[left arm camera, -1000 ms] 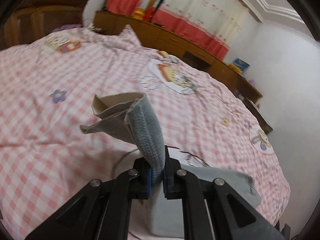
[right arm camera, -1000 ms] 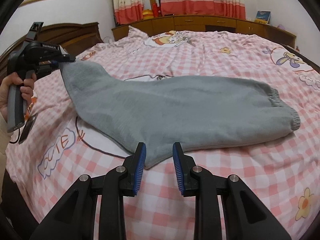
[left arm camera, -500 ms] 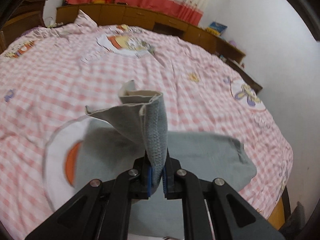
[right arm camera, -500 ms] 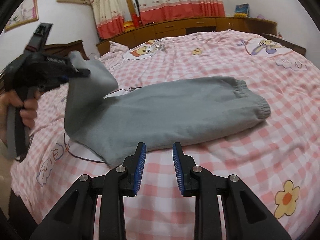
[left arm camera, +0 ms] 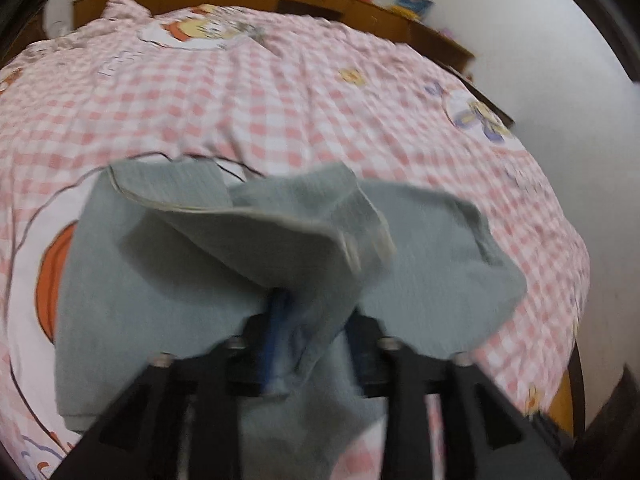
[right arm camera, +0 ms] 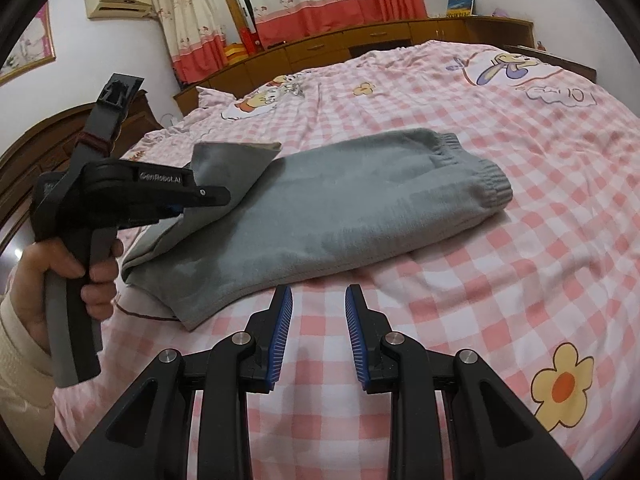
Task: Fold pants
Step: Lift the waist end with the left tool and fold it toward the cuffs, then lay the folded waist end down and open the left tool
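Observation:
Grey sweatpants [right arm camera: 360,208] lie across the pink checked bed, cuffs [right arm camera: 476,168] to the right. My left gripper [left arm camera: 314,320] has its jaws apart, with the waistband end [left arm camera: 280,232] draped loosely between and over them; the view is blurred. In the right wrist view the left gripper [right arm camera: 212,196] hovers over the pants' left part with the waistband flap [right arm camera: 236,160] folding toward the cuffs. My right gripper [right arm camera: 316,320] is open and empty, above the sheet just in front of the pants' near edge.
The bed sheet [right arm camera: 520,264] with cartoon prints stretches all around. A wooden headboard [right arm camera: 52,136] stands at the left. Low wooden cabinets [right arm camera: 360,40] and curtains line the far wall. The bed's edge [left arm camera: 568,360] drops off at the right in the left wrist view.
My left gripper carried the waistband end over toward the cuffs and its jaws have come apart. My right gripper drew back slightly and stayed open.

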`<state>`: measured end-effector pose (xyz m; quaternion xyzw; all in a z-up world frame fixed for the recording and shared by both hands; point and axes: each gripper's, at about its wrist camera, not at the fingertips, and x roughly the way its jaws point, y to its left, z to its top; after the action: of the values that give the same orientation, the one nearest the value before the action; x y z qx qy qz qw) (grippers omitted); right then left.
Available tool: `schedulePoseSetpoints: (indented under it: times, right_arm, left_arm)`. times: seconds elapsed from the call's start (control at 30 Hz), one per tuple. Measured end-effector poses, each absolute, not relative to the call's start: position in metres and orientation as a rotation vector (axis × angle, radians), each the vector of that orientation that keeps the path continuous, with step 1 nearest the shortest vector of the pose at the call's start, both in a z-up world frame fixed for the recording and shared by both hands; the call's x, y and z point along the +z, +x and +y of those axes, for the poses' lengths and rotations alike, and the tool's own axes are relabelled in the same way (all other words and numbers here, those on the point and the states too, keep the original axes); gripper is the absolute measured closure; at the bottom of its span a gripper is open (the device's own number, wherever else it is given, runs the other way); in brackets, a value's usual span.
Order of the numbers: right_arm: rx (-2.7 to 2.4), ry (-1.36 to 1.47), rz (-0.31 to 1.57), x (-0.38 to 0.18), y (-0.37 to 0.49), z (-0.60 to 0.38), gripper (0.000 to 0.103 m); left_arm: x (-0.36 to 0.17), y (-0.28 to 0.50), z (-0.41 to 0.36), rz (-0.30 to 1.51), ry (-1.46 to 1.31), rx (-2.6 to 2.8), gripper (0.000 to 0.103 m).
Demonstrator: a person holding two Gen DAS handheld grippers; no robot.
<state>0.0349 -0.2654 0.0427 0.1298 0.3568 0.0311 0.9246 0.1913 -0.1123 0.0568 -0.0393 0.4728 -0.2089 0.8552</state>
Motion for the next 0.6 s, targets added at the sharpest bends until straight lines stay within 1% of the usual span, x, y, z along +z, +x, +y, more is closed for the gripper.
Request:
schedulePoseSetpoints:
  times: [0.03,0.1,0.17,0.33,0.6]
  right_arm:
    - [0.062,0.265,0.733,0.042,0.035,-0.265,0.074]
    - [0.056,0.263,0.735,0.042,0.037,-0.264,0.068]
    - [0.051,0.260,0.738,0.042,0.038,-0.262,0.067]
    - [0.051,0.255,0.747,0.044,0.043,-0.260,0.065]
    - [0.067,0.241,0.746,0.053,0.051,-0.253,0.065]
  left_arm:
    - [0.056,0.186,-0.115,0.990,-0.067,-0.458,0.056]
    - [0.055,0.176,-0.118,0.980,-0.031,-0.481,0.053]
    - [0.056,0.169,-0.117,0.981,-0.019,-0.495,0.050]
    - [0.068,0.151,-0.102,0.949,-0.076,-0.553,0.048]
    - [0.092,0.138,-0.073,0.896,-0.076,-0.543,0.046]
